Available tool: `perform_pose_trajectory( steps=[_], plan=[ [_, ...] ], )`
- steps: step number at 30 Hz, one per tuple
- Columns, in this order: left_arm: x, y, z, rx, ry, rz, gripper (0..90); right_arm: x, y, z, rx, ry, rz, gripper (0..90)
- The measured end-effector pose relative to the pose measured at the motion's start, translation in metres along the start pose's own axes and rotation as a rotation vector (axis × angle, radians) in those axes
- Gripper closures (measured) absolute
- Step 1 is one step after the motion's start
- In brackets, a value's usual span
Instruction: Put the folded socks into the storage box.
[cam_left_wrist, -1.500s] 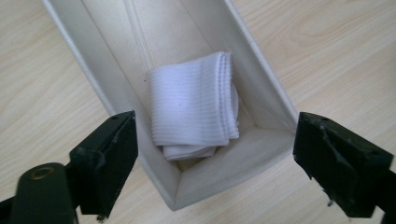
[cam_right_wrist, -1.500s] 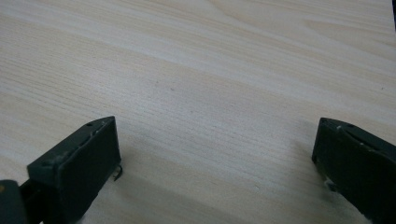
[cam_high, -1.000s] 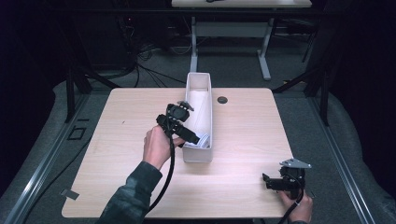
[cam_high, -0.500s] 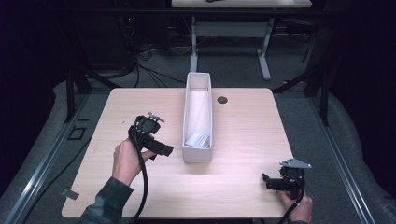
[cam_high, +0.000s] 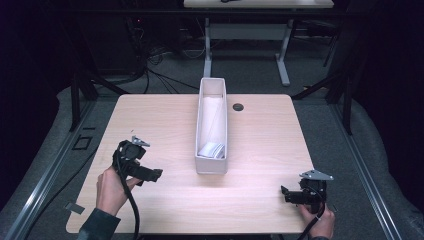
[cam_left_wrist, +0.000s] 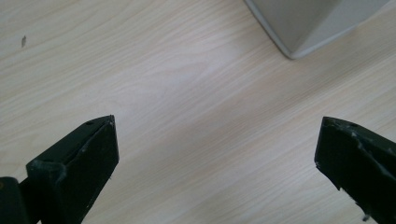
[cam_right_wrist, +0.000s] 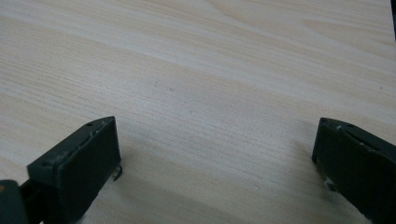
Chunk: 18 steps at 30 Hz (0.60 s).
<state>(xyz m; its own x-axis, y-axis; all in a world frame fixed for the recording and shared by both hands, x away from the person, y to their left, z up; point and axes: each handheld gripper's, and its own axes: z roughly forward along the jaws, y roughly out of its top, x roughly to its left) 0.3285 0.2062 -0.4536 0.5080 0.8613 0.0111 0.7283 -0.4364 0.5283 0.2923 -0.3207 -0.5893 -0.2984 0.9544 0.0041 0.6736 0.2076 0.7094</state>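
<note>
A long white bin (cam_high: 212, 130) stands lengthwise at the middle of the wooden table (cam_high: 260, 140); a folded white item (cam_high: 212, 149) lies in its near end. My left gripper (cam_high: 156, 175) is held low over the table's front left, well left of the bin, pointing right. It is open, with nothing between its jaws (cam_left_wrist: 215, 154). One corner of the bin (cam_left_wrist: 299, 28) shows at the top of the left gripper view. My right gripper (cam_high: 285, 192) rests at the front right corner, open and empty (cam_right_wrist: 215, 154), above bare wood.
A small dark round grommet (cam_high: 238, 106) sits in the table top just right of the bin's far end. Another desk's legs (cam_high: 283, 45) and cables stand on the floor beyond the table. A black frame (cam_high: 80, 95) runs along the left side.
My left gripper has drawn back from the bin's near end to the table's front left, empty. The white item lies in the bin. The right gripper has not moved.
</note>
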Motion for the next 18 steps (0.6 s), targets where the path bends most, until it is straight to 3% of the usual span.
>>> perform_pose_trajectory(
  steps=[9, 18],
  plan=[
    [0.026, -0.038, 0.013, 0.004, 0.015, -0.05, 0.0, 0.0, 0.0, 0.0, 0.0, 0.0, 0.001, 0.2],
    [0.046, -0.073, 0.039, 0.026, 0.02, -0.093, 0.0, 0.0, 0.0, 0.0, -0.001, -0.001, 0.001, 0.3]
  ],
)
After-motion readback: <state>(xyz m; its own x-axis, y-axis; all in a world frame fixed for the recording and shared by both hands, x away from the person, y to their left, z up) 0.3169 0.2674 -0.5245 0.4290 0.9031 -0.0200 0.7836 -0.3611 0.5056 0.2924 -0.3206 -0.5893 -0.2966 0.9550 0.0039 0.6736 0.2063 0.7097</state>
